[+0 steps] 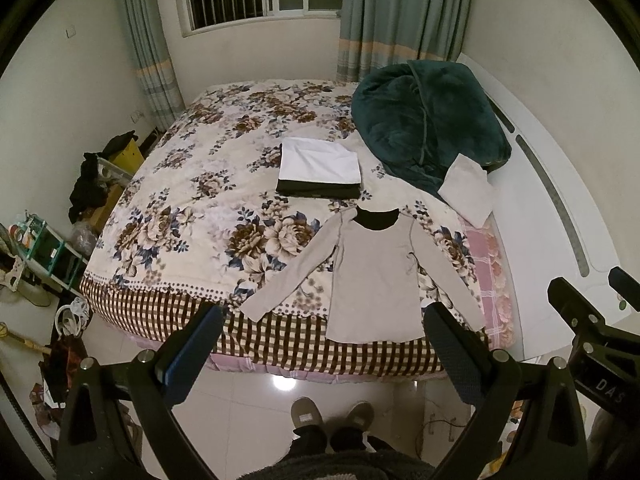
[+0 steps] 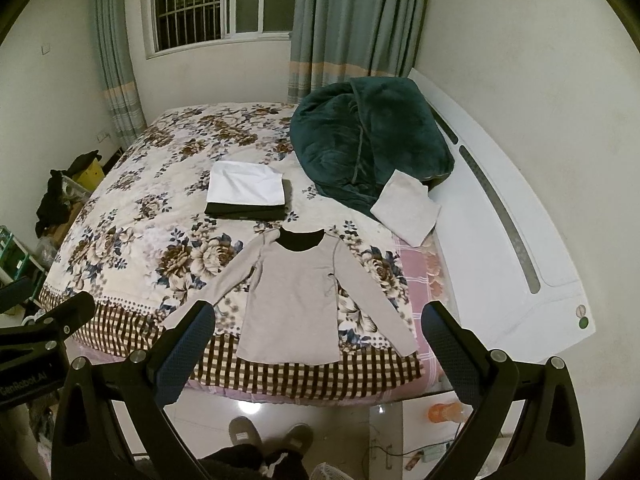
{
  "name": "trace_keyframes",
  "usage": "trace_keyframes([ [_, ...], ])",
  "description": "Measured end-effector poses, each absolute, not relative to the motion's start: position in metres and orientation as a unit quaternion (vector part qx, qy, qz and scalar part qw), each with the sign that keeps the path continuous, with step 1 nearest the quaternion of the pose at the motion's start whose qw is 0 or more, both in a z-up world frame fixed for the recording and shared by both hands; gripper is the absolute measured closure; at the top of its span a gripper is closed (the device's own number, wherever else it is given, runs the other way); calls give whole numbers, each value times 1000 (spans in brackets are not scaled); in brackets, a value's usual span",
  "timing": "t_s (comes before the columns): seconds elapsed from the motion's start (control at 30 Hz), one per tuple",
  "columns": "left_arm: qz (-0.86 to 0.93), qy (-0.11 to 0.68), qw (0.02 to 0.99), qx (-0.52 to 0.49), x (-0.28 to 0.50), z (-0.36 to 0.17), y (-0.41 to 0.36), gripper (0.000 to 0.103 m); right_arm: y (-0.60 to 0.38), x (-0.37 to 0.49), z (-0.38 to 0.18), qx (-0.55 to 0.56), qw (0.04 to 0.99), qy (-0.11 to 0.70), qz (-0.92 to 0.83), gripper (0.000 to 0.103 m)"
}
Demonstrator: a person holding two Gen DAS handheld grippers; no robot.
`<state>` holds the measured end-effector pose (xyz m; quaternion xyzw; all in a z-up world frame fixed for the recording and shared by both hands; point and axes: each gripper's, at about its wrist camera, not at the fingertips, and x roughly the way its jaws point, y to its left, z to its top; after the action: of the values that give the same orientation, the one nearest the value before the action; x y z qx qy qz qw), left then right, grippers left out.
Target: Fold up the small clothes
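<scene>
Both claws hang above the floor at the foot of a bed (image 1: 168, 184), each with its fingers spread wide and holding nothing. From the left wrist view, the left claw (image 1: 324, 344) frames the lower hem of a shirt; the right claw (image 2: 320, 340) does the same in its own view, and each claw shows at the edge of the other's picture.

A pale grey long-sleeved shirt (image 1: 376, 280) lies flat on the bed's flowered cover, near the foot edge. Its black collar points toward the window, both sleeves are spread out and angled down, and its hem reaches onto the checked border.

Just beyond the collar sits a stack of folded clothes (image 1: 318, 170), white on top and black beneath. To the right, a folded grey piece (image 1: 466, 188) rests partly on a rumpled dark green blanket (image 1: 432, 120).

A person's feet in grey slippers (image 1: 332, 416) stand on the shiny tile floor below the claws
</scene>
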<state>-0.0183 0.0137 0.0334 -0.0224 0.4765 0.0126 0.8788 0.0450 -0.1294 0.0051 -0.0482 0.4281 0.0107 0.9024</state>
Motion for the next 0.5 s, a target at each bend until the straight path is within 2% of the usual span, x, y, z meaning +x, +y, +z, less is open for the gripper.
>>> trace_keyframes([
  [0.5,16,473,881,-22,-14,37,15,0,-124,45,6,-49,903,426,12,0],
])
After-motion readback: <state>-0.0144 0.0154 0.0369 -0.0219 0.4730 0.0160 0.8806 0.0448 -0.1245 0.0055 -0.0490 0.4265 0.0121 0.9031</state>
